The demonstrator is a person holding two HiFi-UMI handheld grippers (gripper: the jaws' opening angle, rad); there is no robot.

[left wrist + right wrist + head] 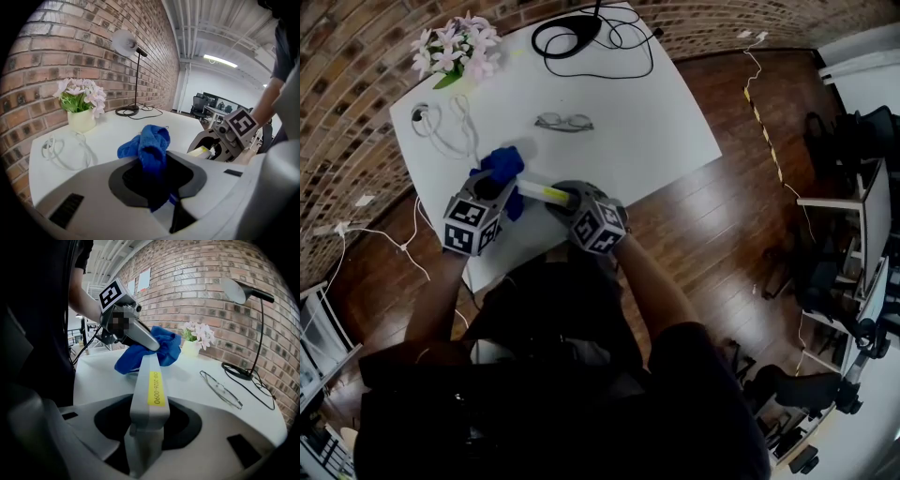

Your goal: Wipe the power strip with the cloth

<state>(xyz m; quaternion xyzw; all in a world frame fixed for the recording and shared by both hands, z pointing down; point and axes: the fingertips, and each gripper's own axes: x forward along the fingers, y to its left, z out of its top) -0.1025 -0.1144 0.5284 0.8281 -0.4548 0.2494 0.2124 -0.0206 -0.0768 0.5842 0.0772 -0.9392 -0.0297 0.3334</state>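
A white power strip (149,385) with a yellow label juts forward out of my right gripper (146,420), which is shut on its near end. In the head view the power strip (542,192) runs from my right gripper (574,200) leftward to the blue cloth (503,167). My left gripper (492,187) is shut on that blue cloth (149,149), which bunches up out of its jaws. In the right gripper view the blue cloth (151,351) lies over the strip's far end, under the left gripper's body. Both hover above the white table (656,112).
A pair of glasses (563,122) lies mid-table. A pot of pink flowers (456,47) stands at the far left corner, a white cable (441,127) coils beside it, and a black lamp base with cord (581,33) sits at the back. Wooden floor surrounds the table.
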